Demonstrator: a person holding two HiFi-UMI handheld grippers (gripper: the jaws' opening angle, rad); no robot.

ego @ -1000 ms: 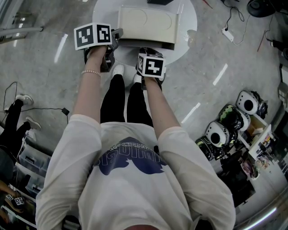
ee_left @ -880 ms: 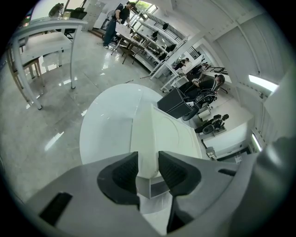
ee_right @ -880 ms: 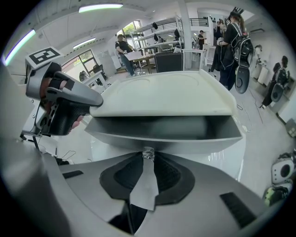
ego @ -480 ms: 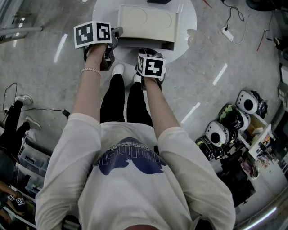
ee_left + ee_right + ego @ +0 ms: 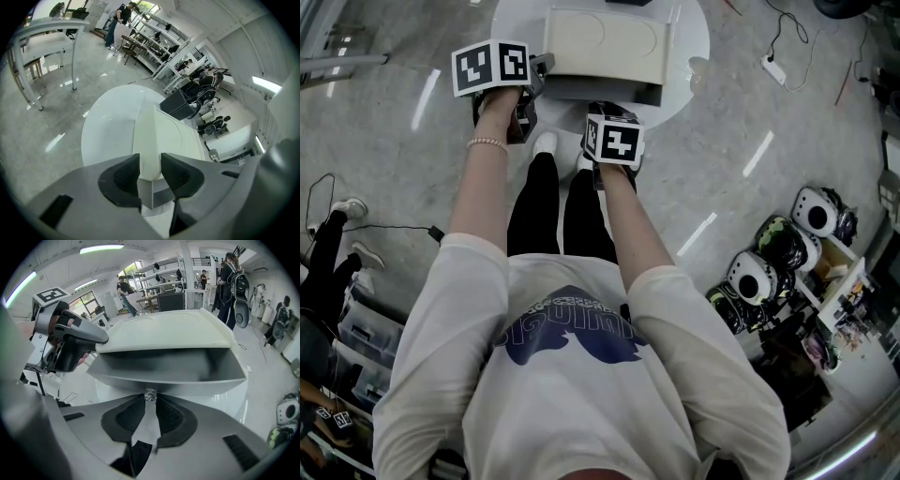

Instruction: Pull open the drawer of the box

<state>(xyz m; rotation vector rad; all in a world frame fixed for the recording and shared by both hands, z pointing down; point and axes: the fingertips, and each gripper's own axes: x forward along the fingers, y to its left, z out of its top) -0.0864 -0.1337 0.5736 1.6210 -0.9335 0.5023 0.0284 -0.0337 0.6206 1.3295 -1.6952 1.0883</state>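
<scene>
- round glossy white surface (image 5: 511,28)
- smooth cream box (image 5: 605,47), rounded lid, mid-surface
- grey drawer (image 5: 168,366) slid out toward 6 o'clock
- left claw (image 5: 150,164) pinching box's 7 o'clock corner, jaws just eased wider
- right claw (image 5: 150,404) clenched on drawer's tiny clear knob (image 5: 149,394)

L gripper (image 5: 150,161): jaws are just opening a touch wider, box (image 5: 164,136) corner between them. In head view both sit slightly higher in frame.
</scene>
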